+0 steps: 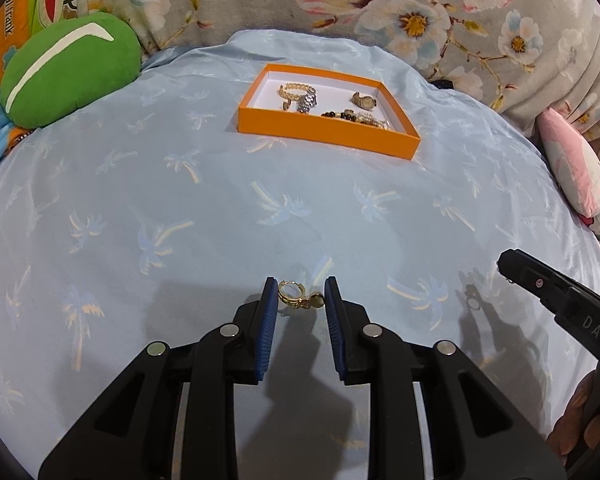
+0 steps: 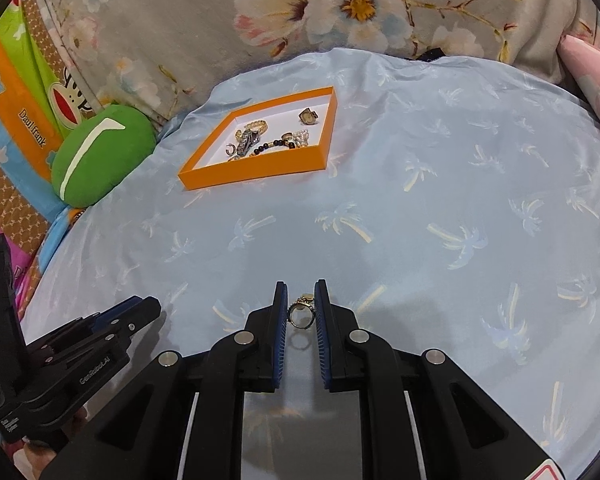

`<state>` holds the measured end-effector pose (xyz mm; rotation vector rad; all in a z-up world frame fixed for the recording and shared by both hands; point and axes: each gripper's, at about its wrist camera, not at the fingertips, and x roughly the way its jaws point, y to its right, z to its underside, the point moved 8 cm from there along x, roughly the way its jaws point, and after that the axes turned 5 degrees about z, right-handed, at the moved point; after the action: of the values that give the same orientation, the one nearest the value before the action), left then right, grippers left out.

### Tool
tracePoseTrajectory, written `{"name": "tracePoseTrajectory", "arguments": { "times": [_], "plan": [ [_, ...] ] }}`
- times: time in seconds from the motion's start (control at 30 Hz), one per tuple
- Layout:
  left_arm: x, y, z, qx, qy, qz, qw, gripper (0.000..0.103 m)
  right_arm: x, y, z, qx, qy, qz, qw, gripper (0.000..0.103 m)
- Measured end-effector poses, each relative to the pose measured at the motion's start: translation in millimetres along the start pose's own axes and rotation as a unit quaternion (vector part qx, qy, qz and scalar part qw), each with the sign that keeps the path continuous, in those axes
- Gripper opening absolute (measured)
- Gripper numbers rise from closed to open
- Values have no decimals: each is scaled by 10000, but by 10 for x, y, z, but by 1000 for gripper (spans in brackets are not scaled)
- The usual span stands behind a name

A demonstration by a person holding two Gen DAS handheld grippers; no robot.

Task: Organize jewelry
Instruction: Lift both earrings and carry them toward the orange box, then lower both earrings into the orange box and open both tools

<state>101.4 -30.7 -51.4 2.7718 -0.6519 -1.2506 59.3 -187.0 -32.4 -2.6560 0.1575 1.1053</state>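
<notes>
My left gripper (image 1: 300,288) is shut on a gold hoop earring (image 1: 288,291) with a round charm, just above the light blue palm-print sheet (image 1: 204,208). My right gripper (image 2: 301,290) is shut on a second gold earring (image 2: 300,315), whose shadow falls on the sheet below it. Each gripper shows in the other's view: the right gripper (image 1: 508,266) at the right edge, the left gripper (image 2: 148,308) at lower left. An orange box (image 1: 328,136) (image 2: 252,170) lies farther back, holding a gold bracelet (image 1: 296,89), watches, dark beads and pearls.
A green cushion (image 1: 68,68) (image 2: 100,152) rests left of the box. Behind it lies a floral blanket (image 1: 380,0), and a pink pillow (image 1: 576,172) sits at the right. Open sheet stretches between the grippers and the box.
</notes>
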Motion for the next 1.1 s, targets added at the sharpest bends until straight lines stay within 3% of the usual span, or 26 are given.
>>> {"name": "tracePoseTrajectory", "arguments": {
  "times": [0.17,0.37,0.7,0.9,1.1],
  "plan": [
    [27,-63,-266,116,109,-58,9999,23,86,-87,-251,-136,23,-106,9998,13],
    [171,-143,-789,203,293,-89,9993,23,359,-250,-832,-335,151,-218,9991,13],
    [807,-197,-1725,328,507,-251,9979,23,1156,-489,-1772,-529,281,-225,9980,13],
    [1293,-226,-2029,309,399,-299,9983,23,1634,-544,-2093,-579,237,-196,9978,13],
    [1627,-272,-2119,257,252,-282,9990,23,2030,-562,-2175,-669,58,-122,9977,13]
  ]
}}
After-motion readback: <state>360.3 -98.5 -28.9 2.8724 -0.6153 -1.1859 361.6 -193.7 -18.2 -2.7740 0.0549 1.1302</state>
